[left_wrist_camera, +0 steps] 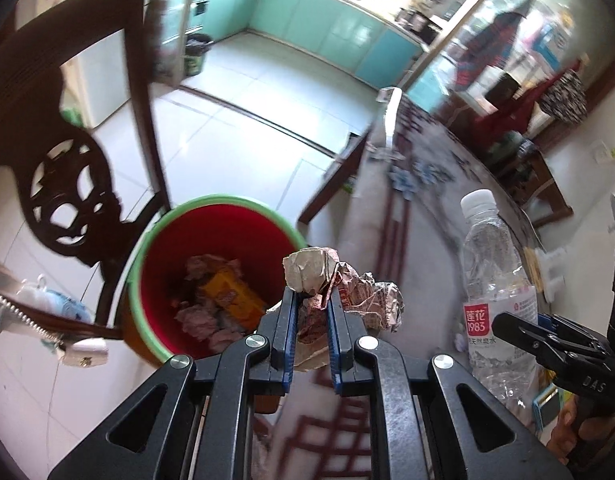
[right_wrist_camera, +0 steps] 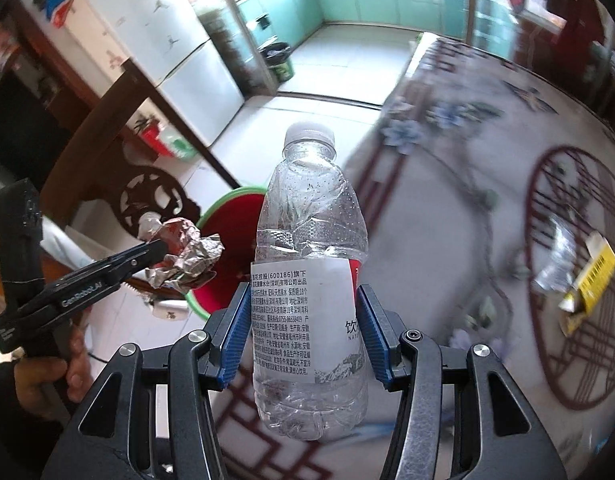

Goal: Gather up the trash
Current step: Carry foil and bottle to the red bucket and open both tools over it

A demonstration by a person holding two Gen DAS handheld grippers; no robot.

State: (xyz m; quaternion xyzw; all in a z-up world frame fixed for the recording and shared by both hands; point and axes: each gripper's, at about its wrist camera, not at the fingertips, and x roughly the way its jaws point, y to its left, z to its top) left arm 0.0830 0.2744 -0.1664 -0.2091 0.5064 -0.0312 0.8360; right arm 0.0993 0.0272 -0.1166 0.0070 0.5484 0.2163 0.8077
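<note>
Two grippers are each clamped on a piece of trash: the left gripper (left_wrist_camera: 312, 312) pinches a crumpled foil wrapper (left_wrist_camera: 343, 284) between its blue pads, held near the table's (right_wrist_camera: 447, 208) edge and just beside the rim of the red bucket (left_wrist_camera: 227, 236) with a green lip. That bucket sits on the floor beside a dark carved chair (left_wrist_camera: 63, 184) and holds crumpled paper and an orange packet (left_wrist_camera: 231, 296). The right gripper (right_wrist_camera: 303, 332) grips an upright, dented plastic water bottle (right_wrist_camera: 307, 280) by its label, above the patterned table, where a yellow wrapper (right_wrist_camera: 587, 280) lies toward the right edge.
</note>
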